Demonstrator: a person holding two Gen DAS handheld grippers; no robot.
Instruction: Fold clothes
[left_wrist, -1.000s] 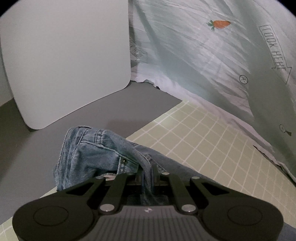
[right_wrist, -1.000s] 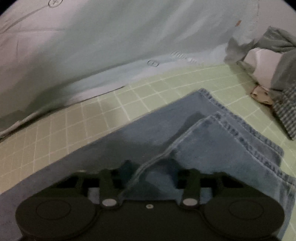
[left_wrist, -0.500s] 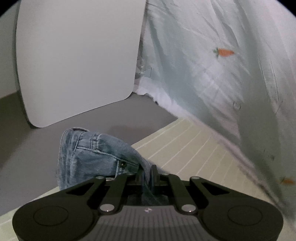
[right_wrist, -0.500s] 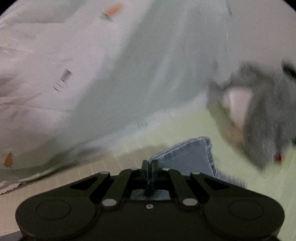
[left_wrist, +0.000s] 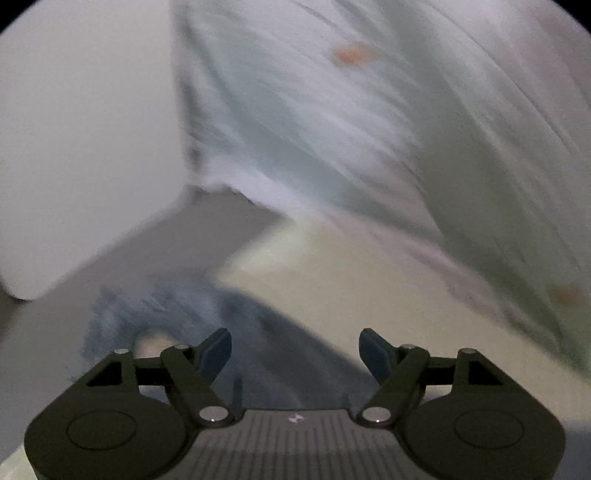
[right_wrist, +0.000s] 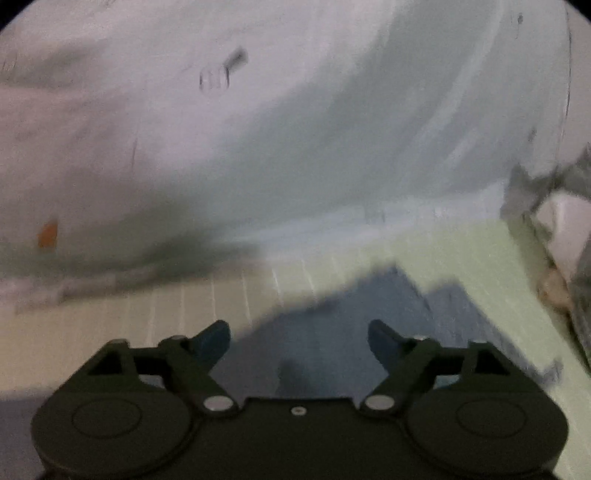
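Blue denim jeans (left_wrist: 192, 314) lie spread below both of my tools, on a pale green mat with a white grid (right_wrist: 207, 306). My left hand-held gripper (left_wrist: 295, 349) has its two blue-tipped fingers (left_wrist: 218, 349) wide apart with nothing between them, and it hangs over the bunched near-left end of the denim, which spills off the mat onto a grey floor (left_wrist: 177, 240). My right hand-held gripper (right_wrist: 299, 339) is spread just as wide and empty, above the flat part of the jeans (right_wrist: 369, 325), whose far corner points away from me. Both views are badly smeared. A pale blue-green printed sheet with small orange marks (left_wrist: 332, 129) hangs behind the mat. A crumpled grey and white pile of cloth (right_wrist: 561, 221) sits at the far right.
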